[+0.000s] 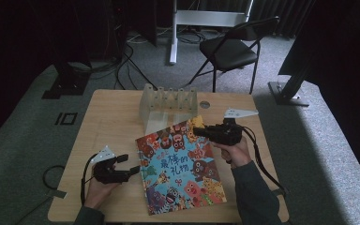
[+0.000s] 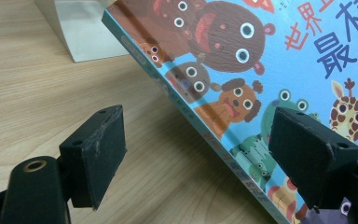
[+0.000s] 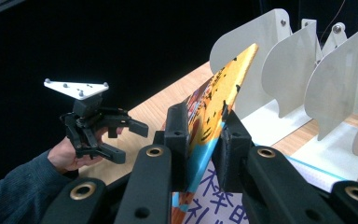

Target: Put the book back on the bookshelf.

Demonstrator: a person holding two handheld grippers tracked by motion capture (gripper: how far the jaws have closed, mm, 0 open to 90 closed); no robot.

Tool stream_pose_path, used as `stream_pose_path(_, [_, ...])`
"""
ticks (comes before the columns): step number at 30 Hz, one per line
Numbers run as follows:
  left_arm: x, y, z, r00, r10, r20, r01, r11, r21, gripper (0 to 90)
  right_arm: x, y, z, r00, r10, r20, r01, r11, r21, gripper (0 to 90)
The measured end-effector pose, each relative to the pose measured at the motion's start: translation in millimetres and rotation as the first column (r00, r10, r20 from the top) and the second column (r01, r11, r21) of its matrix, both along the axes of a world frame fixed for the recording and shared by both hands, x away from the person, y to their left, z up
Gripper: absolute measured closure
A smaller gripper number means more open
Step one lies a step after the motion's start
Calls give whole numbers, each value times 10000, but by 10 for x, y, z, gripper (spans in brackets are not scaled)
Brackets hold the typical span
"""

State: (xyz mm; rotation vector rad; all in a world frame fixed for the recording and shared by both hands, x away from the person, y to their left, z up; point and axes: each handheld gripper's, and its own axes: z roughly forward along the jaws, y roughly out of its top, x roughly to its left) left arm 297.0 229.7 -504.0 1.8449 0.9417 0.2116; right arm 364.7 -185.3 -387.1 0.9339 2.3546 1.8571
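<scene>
Picture book (image 1: 180, 166) is pinched at its 1 o'clock corner by the right tongs (image 1: 201, 131); left tongs (image 1: 130, 165) wide, empty. With 1 corner held, it'd probably swing or slip near the white rack (image 1: 168, 104).

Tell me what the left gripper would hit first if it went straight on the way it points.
Probably the book. The left gripper is open and aimed at the book's near edge, which is tilted up off the table; that edge lies just beyond its jaws. How big the gap is I cannot tell.

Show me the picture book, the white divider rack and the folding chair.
picture book (image 1: 180, 168), high view, middle of its cover.
white divider rack (image 1: 155, 98), high view, its left end panel.
folding chair (image 1: 228, 51), high view, its seat.
</scene>
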Motion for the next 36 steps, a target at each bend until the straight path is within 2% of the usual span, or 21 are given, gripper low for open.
stream_pose_path(5, [31,-34,-3,9999,-135,-36,134,9999,-30,189,-10,-15,38,10000,-18,50,18,10000,19,785])
stream_pose_path(9, [63,-46,-4,9997,-238,-58,237,9996,-181,189,-35,-17,83,9998,1,192,-2,10000,23,789])
stream_pose_path(12, [85,-65,-5,9992,-405,-66,402,9982,-448,188,-47,-22,106,9997,4,243,-6,10000,87,793])
stream_pose_path(16, [110,-105,-2,9986,-534,-29,532,9972,-519,188,-58,-29,120,9995,-10,305,7,9999,129,796])
stream_pose_path(25, [167,-100,-29,9986,-510,-157,495,9952,-844,188,-86,-43,156,9990,29,436,-37,9998,191,803])
stream_pose_path(26, [191,-102,-40,9985,-499,-235,472,9934,-1050,188,-88,-44,158,9990,35,456,-44,9998,201,803])
stream_pose_path(28, [206,-113,-41,9982,-525,-280,491,9928,-1090,187,-92,-48,162,9987,79,507,-90,9997,220,805])
stream_pose_path(35, [243,-211,31,9942,-1070,42,1067,9862,-1268,187,-102,-53,172,9986,155,515,-172,9993,318,809])
stream_pose_path(36, [247,-225,28,9933,-1153,23,1145,9833,-1415,187,-104,-53,172,9986,147,515,-164,9993,321,809])
